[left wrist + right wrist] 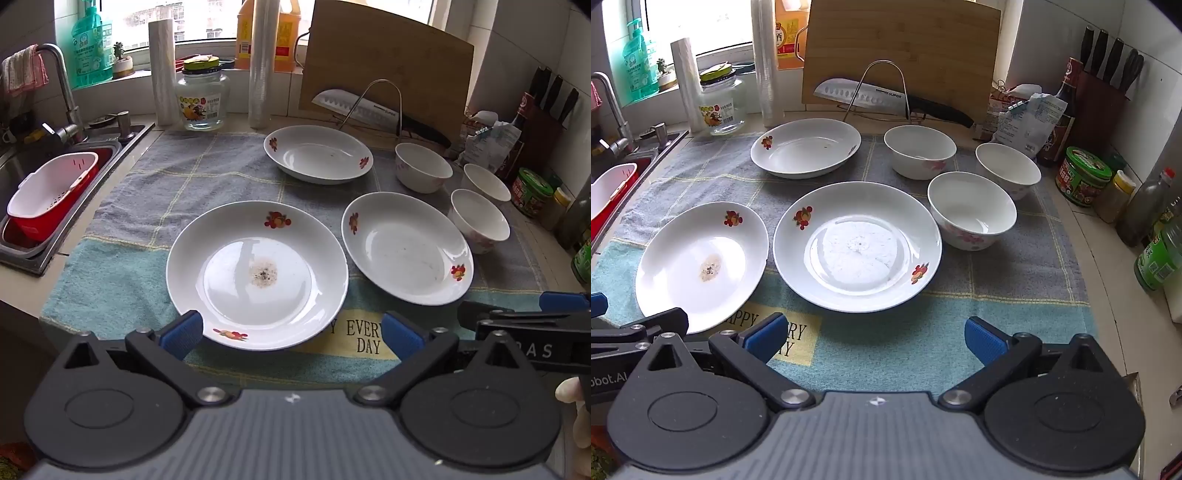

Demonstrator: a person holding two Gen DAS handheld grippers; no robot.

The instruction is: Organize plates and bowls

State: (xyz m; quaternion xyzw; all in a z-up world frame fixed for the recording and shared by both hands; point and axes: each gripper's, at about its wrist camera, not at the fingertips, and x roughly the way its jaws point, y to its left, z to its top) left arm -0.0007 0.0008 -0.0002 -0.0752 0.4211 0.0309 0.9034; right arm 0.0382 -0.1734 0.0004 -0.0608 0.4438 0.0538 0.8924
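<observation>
- Plates: three glossy white ones lie apart on the towel (pixel 997 325); the stained plate (pixel 256 275) sits just ahead of my left tongs (pixel 291 332), another plate (pixel 857 245) ahead of my right tongs (pixel 875 338).
- Bowls (pixel 973 210), round and flowered, cluster beyond on the right.
- Both tongs gape wide, empty.
- Nothing looks stacked yet; next needs a rim pinch.

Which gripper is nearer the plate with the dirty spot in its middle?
Left. The left gripper is open with the dirty plate near edge between its fingers. The right gripper hovers off to that plate's right, in front of the neighbouring plate.
</observation>
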